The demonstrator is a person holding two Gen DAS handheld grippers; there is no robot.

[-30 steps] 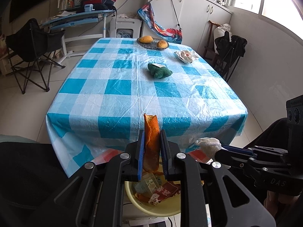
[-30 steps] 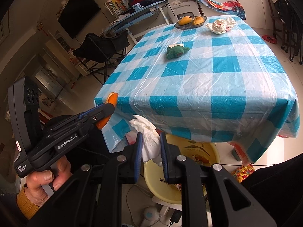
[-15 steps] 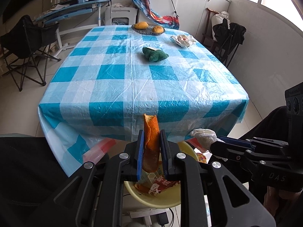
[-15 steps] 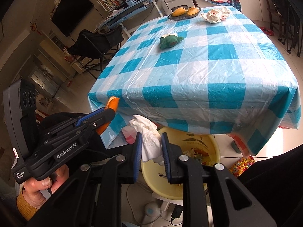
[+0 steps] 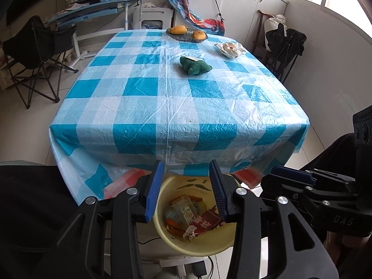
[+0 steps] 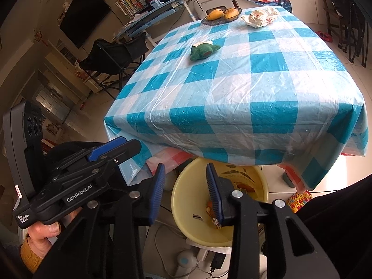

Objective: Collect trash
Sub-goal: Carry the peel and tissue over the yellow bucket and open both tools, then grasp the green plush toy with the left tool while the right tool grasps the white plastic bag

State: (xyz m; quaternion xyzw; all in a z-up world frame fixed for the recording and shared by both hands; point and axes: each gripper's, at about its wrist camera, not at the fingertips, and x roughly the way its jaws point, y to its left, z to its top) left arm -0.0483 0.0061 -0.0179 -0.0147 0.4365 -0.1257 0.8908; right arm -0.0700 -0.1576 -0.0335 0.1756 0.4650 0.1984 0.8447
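Note:
A yellow basin [image 5: 193, 247] sits on the floor under the near edge of the table, with wrappers [image 5: 197, 220] and orange peel in it; it also shows in the right wrist view [image 6: 186, 211]. My left gripper [image 5: 186, 187] is open and empty right above the basin. My right gripper [image 6: 184, 188] is open and empty above the basin too, beside the left one. On the blue checked tablecloth [image 5: 148, 107] lie a green cloth lump [image 5: 195, 65] and a crumpled white wrapper [image 5: 229, 49], far from both grippers.
A dish with two mangoes [image 5: 187, 33] stands at the far end of the table. A folding chair [image 5: 30, 58] stands left, another [image 5: 284, 46] right. A power strip and cables [image 6: 209, 258] lie on the floor by the basin.
Both grippers opened over the basin. The orange peel left my left gripper and the white tissue left my right gripper. Both moved closer to the table edge and lower.

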